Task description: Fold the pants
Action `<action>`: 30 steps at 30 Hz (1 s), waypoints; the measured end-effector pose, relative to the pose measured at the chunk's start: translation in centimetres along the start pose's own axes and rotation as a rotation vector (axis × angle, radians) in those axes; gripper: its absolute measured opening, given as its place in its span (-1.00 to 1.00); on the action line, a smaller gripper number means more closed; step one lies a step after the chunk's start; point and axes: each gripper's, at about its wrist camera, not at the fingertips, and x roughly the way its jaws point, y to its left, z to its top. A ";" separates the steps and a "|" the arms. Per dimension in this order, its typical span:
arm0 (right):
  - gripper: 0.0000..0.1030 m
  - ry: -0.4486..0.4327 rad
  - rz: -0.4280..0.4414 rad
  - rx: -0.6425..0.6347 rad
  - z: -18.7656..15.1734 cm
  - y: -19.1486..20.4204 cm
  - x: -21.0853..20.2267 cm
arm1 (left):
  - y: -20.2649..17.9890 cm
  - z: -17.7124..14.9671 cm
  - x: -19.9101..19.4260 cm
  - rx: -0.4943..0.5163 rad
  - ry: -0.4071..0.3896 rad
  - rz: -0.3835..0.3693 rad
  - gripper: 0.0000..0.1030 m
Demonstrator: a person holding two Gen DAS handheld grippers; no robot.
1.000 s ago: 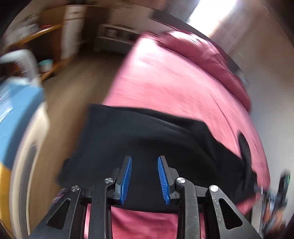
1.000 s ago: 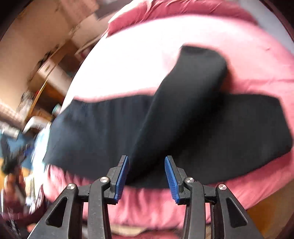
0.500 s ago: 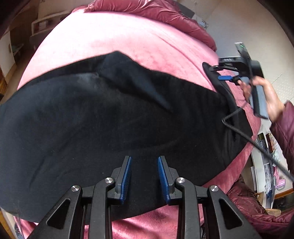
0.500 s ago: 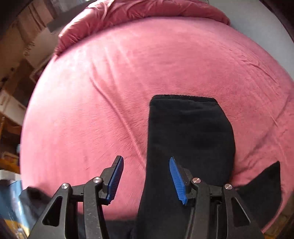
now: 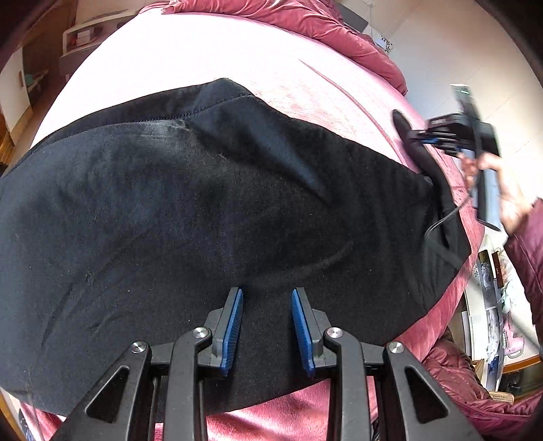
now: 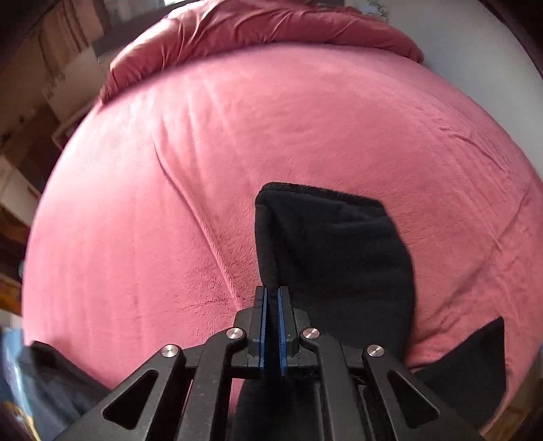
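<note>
Black pants lie spread across a pink bed. My left gripper is open and hovers just above the pants near the bed's front edge, with nothing between its pads. In the right wrist view one pant leg lies turned up across the bed, its hem pointing away. My right gripper is shut on the left edge of that leg. The right gripper also shows in the left wrist view, at the far right end of the pants.
A bunched pink duvet lies along the head of the bed. Shelves and furniture stand off to the left. The person's sleeve is at the right edge. A second black part of the pants lies at the right.
My right gripper has closed on the edge of the pant leg; it was open half a second ago. My left gripper swung from the floor side onto the pants and now holds steady.
</note>
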 end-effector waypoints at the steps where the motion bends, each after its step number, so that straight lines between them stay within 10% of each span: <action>1: -0.89 -0.033 0.024 0.032 -0.2 -1.1 -1.7 | -0.1 0.0 0.0 0.000 0.001 0.002 -0.41; 12: -0.89 -0.203 0.147 0.318 -6.8 -13.0 -12.3 | -2.5 0.1 -0.7 0.052 -0.015 -0.002 -0.41; 30: -0.76 -0.085 0.166 0.677 -19.6 -24.7 -6.5 | -7.0 0.6 1.1 0.147 0.022 0.012 -0.41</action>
